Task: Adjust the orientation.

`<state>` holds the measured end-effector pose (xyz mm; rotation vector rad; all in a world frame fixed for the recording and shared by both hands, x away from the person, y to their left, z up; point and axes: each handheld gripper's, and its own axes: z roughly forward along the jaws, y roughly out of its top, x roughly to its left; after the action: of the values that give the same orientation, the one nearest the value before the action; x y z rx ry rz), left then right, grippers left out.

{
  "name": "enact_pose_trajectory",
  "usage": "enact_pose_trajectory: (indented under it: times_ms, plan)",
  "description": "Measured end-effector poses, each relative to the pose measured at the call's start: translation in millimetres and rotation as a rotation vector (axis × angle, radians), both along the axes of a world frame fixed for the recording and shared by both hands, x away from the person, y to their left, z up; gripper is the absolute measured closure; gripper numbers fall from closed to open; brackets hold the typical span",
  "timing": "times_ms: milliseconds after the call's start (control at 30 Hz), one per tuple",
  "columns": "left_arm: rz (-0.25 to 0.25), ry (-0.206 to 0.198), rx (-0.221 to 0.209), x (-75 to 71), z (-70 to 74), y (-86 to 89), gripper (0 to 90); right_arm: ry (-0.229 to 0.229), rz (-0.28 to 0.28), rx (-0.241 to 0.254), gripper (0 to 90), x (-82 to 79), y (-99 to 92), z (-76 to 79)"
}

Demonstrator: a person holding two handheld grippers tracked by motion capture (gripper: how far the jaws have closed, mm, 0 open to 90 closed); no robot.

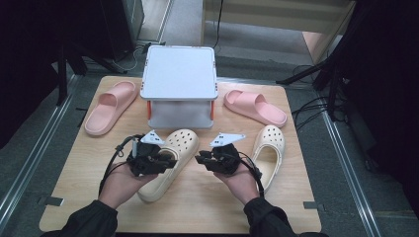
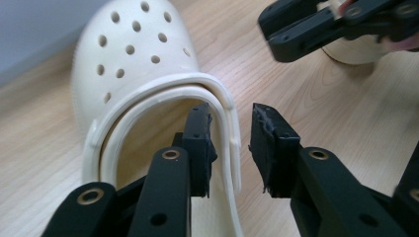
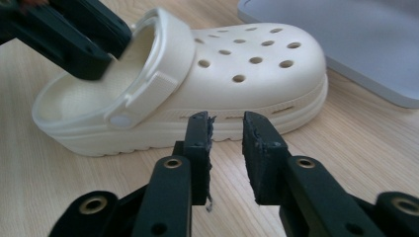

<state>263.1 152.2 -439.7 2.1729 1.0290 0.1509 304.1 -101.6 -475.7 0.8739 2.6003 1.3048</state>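
Step in hand looks like getting a grip on the cream perforated foam clog (image 1: 168, 165) that lies mid-tabletop in front of the grey box-like stand (image 1: 179, 74). The left gripper (image 2: 230, 148) has its jaws part open and straddling the clog's raised heel strap and collar rim (image 2: 225, 123): the inner jaw sits inside the shoe opening and the outer jaw outside the wall. I see a gap on both sides, so nothing is clamped yet. To do it well, I'd push slightly deeper so the pads cover the full wall and not just the thin strap, then close square to the rim; that foam flexes, and a shallow pinch would likely slip or twist. The right gripper (image 3: 227, 148) has its jaws narrow and empty. It points at the clog's side sole (image 3: 237, 131) just below the vent slots, close to it but apart. It could steady the sole while the left one closes, though it would have to open wider first. The second cream clog (image 1: 269, 153) lies beyond the right hand (image 1: 242, 182). A pink foam slide on the left (image 1: 111, 106) and a pink foam slide on the right (image 1: 254, 107) flank the stand, well clear of both sets of jaws.
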Motion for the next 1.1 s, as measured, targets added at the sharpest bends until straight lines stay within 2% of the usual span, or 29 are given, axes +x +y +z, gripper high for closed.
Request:
enact_pose_trajectory:
  times_ms: [67,200,300,400,467,600,633,733,867,1000,1100]
  plan:
    - [0.008,-0.015,-0.007,-2.6,4.6,7.0,73.2,0.006,0.003,-0.009,78.1,1.3,4.8,-2.4]
    - [0.032,-0.021,-0.023,-2.3,9.0,25.7,81.1,0.02,0.002,-0.01,82.2,4.7,12.7,-6.5]
    - [0.053,-0.012,-0.015,0.6,5.4,39.9,84.4,0.021,0.002,-0.021,85.1,6.6,18.2,-8.0]
    - [0.069,-0.01,-0.045,1.6,1.6,48.2,87.7,0.025,0.003,-0.023,88.2,8.4,21.9,-9.9]
    - [0.077,-0.008,-0.048,2.0,-0.9,50.1,88.8,0.032,0.004,-0.02,89.8,9.2,23.7,-11.5]
    - [0.098,0.006,-0.018,5.5,-11.5,58.5,89.0,0.038,0.013,-0.016,90.0,9.3,26.9,-12.9]
    - [0.109,0.005,-0.025,6.0,-14.3,61.4,89.0,0.04,0.014,-0.015,90.0,8.7,27.6,-12.9]
    - [0.119,0.026,-0.043,8.0,-22.9,70.8,89.0,0.033,0.027,-0.023,90.0,7.3,29.4,-13.4]
    - [0.147,0.079,-0.031,15.2,-38.2,74.4,89.4,0.041,0.041,-0.028,90.0,8.1,33.4,-15.6]
    - [0.14,0.103,-0.02,19.9,-45.9,72.4,89.5,0.044,0.052,-0.036,90.0,9.0,38.4,-18.6]
    - [0.144,0.105,-0.019,20.2,-48.1,71.1,89.5,0.049,0.052,-0.045,90.0,9.9,41.3,-20.8]
